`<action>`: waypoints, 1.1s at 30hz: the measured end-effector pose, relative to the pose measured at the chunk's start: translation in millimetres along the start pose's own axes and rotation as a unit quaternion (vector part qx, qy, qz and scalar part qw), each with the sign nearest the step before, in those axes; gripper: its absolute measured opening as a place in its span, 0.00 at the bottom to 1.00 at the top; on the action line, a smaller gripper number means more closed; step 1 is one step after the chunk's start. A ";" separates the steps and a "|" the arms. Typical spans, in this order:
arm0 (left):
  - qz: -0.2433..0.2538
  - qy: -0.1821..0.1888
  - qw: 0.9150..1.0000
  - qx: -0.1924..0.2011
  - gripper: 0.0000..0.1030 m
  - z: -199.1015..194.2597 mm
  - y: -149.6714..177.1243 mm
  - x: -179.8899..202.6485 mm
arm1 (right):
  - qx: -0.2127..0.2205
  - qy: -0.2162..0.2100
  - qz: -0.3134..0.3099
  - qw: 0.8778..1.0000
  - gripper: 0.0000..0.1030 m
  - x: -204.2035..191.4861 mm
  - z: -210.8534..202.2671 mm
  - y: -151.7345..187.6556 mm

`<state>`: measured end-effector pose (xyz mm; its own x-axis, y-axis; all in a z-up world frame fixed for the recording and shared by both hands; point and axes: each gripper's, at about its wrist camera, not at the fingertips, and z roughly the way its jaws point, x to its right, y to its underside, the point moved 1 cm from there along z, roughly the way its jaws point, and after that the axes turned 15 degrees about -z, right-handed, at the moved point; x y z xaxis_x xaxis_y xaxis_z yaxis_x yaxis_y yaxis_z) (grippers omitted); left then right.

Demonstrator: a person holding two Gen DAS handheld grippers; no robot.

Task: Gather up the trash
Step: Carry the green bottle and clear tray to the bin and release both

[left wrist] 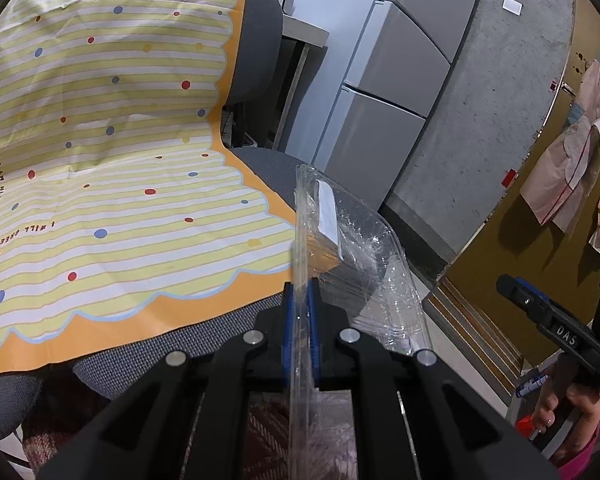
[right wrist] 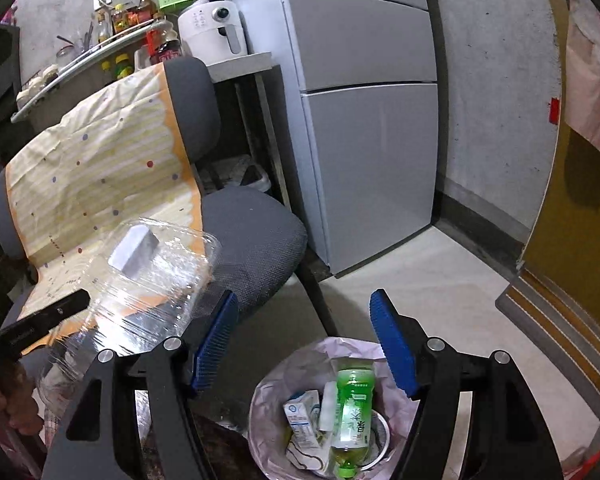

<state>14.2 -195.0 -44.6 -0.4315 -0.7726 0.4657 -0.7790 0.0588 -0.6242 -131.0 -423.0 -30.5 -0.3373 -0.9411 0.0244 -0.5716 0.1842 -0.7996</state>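
Your left gripper (left wrist: 300, 304) is clamped on the rim of the clear plastic container (right wrist: 148, 280), held up w/ its far half over the grey chair (right wrist: 256, 240); the crinkled film blurs what's inside — only a pale label shows. Your right gripper (right wrist: 304, 340) is spread wide, nothing in it, above the lined trash bin (right wrist: 268, 392). The bin's lower edge is cut off; a green bottle (right wrist: 352, 412) and cartons lie inside. Striped cloth (left wrist: 112, 152) covers the chair back, fridge (right wrist: 364, 120) just beside.
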 end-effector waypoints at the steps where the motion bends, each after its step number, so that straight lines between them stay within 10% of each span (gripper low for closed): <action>1: 0.000 0.001 1.000 -0.001 0.05 0.9 0.2 0.1 | 0.001 0.000 0.000 1.000 0.67 -1.1 -0.6 -1.1; 19: 0.092 0.054 0.988 -0.108 0.05 67.1 40.2 70.8 | 0.021 0.018 0.050 0.998 0.68 40.1 -12.6 8.6; 21: 0.086 0.067 0.987 -0.118 0.21 75.8 39.9 75.9 | 0.020 0.019 0.057 0.998 0.68 45.5 -12.2 10.4; 23: 0.074 0.071 0.987 -0.123 0.60 82.2 39.9 75.7 | 0.019 0.019 0.060 0.998 0.68 48.8 -11.5 12.1; 33: 0.090 -0.028 0.995 -0.043 0.67 56.1 30.3 44.7 | -0.007 0.003 0.035 0.999 0.70 31.4 0.6 14.9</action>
<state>-3.2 -263.2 -77.9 -0.5438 -0.7786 0.3132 -0.7280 0.2519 -0.6376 -149.7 -450.0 -42.0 -0.3801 -0.9245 -0.0276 -0.5565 0.2524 -0.7916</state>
